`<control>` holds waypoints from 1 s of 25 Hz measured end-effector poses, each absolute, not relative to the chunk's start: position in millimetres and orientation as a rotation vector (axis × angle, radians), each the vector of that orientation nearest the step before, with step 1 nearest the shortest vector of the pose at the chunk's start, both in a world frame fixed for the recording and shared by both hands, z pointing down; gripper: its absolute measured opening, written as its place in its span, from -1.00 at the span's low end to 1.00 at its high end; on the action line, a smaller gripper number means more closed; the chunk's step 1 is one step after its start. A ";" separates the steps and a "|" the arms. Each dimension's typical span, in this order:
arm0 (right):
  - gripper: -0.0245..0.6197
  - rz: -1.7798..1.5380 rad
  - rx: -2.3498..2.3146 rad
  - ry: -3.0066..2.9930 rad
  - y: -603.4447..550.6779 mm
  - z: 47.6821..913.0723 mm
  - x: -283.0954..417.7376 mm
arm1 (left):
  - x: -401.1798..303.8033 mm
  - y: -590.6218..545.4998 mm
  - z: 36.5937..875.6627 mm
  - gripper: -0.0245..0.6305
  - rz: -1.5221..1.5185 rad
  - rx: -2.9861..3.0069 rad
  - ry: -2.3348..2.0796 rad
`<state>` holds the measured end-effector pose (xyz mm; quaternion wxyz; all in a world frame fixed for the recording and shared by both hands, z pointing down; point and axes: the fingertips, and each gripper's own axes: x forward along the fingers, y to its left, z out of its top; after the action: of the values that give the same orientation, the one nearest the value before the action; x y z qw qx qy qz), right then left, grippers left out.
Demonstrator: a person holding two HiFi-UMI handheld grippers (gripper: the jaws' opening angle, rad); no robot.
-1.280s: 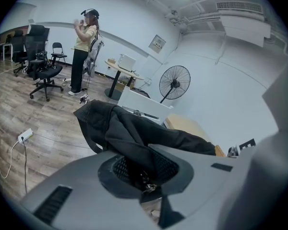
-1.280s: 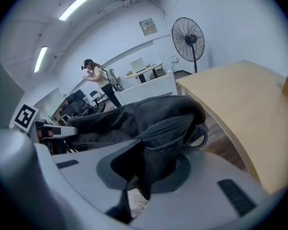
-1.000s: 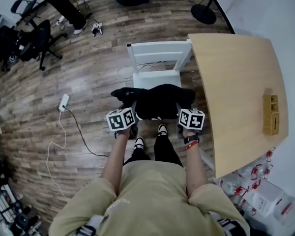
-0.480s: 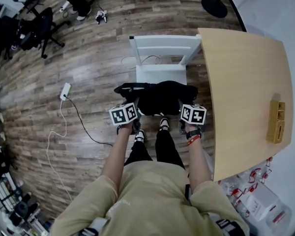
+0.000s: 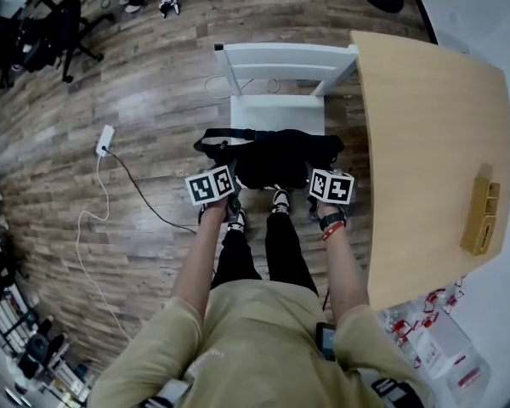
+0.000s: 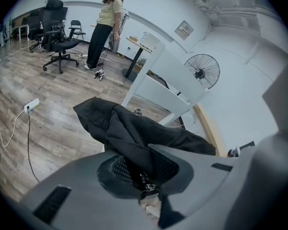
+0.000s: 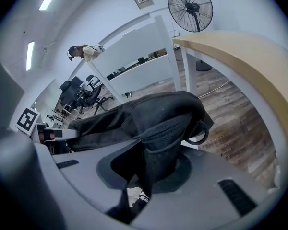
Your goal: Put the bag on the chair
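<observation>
A wood-plank floor (image 5: 144,100) fills the room, with a pale wooden table (image 5: 425,126) at the right and a white wooden chair (image 5: 279,113) just beside it. A black fabric bag (image 5: 272,155) hangs in the air just short of the seat's front edge. Its long axis runs left to right, parallel to that edge, and a strap end pokes out left. The left gripper (image 5: 228,175) and right gripper (image 5: 311,173) each pinch one end. This looks like the carrying step. Next, the bag needs moving forward over the seat, then lowering.
</observation>
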<state>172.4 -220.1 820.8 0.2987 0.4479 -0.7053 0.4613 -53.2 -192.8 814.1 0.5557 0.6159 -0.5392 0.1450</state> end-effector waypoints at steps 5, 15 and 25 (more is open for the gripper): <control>-0.73 1.246 1.160 -1.861 -234.3 847.6 173.1 | -52.9 -203.7 839.4 -0.75 0.344 1.429 -1.260; -0.71 1.301 1.092 -1.833 -252.9 910.1 163.4 | -64.0 -213.2 904.9 -0.74 0.352 1.333 -1.228; -0.64 1.258 1.070 -1.825 -267.4 980.0 170.0 | -65.1 -236.2 971.2 -0.73 0.335 1.354 -1.225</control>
<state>170.0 -267.4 980.0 0.3335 0.4100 -0.6990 0.4817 -65.1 -236.2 971.2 0.5991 0.5840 -0.5283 0.1447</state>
